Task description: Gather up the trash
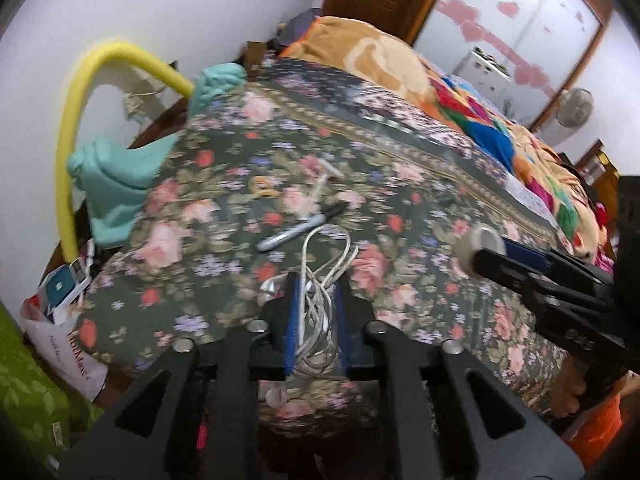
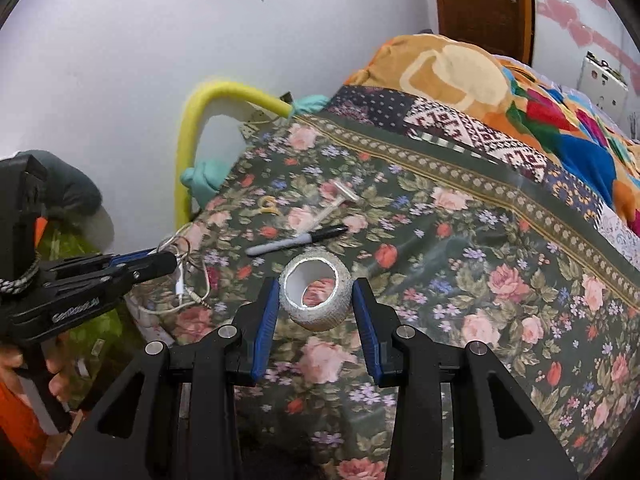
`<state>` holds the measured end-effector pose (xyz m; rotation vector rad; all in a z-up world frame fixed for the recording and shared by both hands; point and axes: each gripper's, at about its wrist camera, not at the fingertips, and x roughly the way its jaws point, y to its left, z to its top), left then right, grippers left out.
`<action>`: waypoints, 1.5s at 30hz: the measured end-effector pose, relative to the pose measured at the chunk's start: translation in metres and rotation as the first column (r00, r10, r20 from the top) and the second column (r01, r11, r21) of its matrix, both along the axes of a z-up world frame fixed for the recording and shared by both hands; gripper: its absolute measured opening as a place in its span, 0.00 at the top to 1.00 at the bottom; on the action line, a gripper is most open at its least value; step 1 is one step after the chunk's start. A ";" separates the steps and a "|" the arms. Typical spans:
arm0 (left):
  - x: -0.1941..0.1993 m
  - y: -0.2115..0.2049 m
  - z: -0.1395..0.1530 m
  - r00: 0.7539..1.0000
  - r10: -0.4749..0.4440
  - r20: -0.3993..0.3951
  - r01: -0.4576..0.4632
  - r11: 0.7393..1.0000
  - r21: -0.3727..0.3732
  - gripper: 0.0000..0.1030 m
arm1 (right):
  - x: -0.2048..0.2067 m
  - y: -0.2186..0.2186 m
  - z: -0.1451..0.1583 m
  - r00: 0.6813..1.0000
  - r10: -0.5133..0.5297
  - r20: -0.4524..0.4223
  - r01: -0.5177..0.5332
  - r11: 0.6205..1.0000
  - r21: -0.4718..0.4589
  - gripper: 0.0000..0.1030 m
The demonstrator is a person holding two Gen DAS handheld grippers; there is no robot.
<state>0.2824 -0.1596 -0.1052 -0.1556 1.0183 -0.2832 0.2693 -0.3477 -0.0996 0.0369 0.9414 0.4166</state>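
Observation:
A tangle of white earphone cable (image 1: 320, 300) lies between the blue pads of my left gripper (image 1: 316, 280) over the near edge of the floral bedspread (image 1: 420, 216). The jaws stand a little apart and the strands look loose. In the right wrist view the left gripper (image 2: 170, 258) is at the left, with the cable (image 2: 182, 280) drooping from its tips. My right gripper (image 2: 315, 282) is shut on a grey tape roll (image 2: 316, 294) by its sides, just above the bedspread (image 2: 460, 248). The left wrist view shows that gripper (image 1: 480, 256) with the roll (image 1: 478, 246) at its tips.
A black-capped marker (image 2: 296, 239), a small clear wrapper (image 2: 346, 192) and a yellow band (image 2: 269, 204) lie on the bed beyond the roll. A yellow foam tube (image 1: 68, 160) arches at the left wall. A white plastic bag (image 1: 68, 344) sits on the floor. An orange blanket (image 2: 460, 68) is heaped at the back.

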 end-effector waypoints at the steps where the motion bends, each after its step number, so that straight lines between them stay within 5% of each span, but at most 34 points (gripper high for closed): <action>1: -0.001 -0.005 0.001 1.000 -0.015 0.013 0.015 1.000 0.004 0.69 | 0.002 -0.004 -0.002 1.000 -0.006 -0.005 0.006 1.000 -0.006 0.66; 5: 0.001 -0.019 0.003 0.997 -0.041 0.069 0.034 0.994 0.102 0.62 | 0.010 -0.017 -0.009 0.999 -0.031 -0.019 0.031 0.999 -0.013 0.66; 10: 0.012 -0.008 -0.013 1.000 -0.001 0.016 -0.001 0.991 0.135 0.62 | 0.016 -0.030 -0.015 0.998 -0.055 -0.031 0.054 0.998 -0.011 0.66; 26: 0.051 -0.022 -0.098 0.984 0.023 -0.178 -0.012 0.998 0.066 0.62 | 0.026 -0.041 -0.050 0.993 -0.050 -0.104 0.049 0.999 -0.007 0.66; 30: 0.049 -0.035 -0.103 0.992 0.008 -0.122 0.007 0.993 0.117 0.77 | 0.028 -0.045 -0.054 0.992 -0.056 -0.115 0.056 0.998 -0.008 0.66; 37: 0.048 -0.032 -0.080 0.996 0.012 -0.083 -0.004 0.996 0.090 0.80 | 0.024 -0.048 -0.053 0.992 -0.063 -0.112 0.062 0.998 -0.006 0.66; 45: 0.033 -0.043 0.023 0.989 -0.019 0.145 0.012 0.999 0.051 0.80 | 0.018 -0.056 -0.038 0.993 -0.087 -0.085 0.087 0.996 0.003 0.66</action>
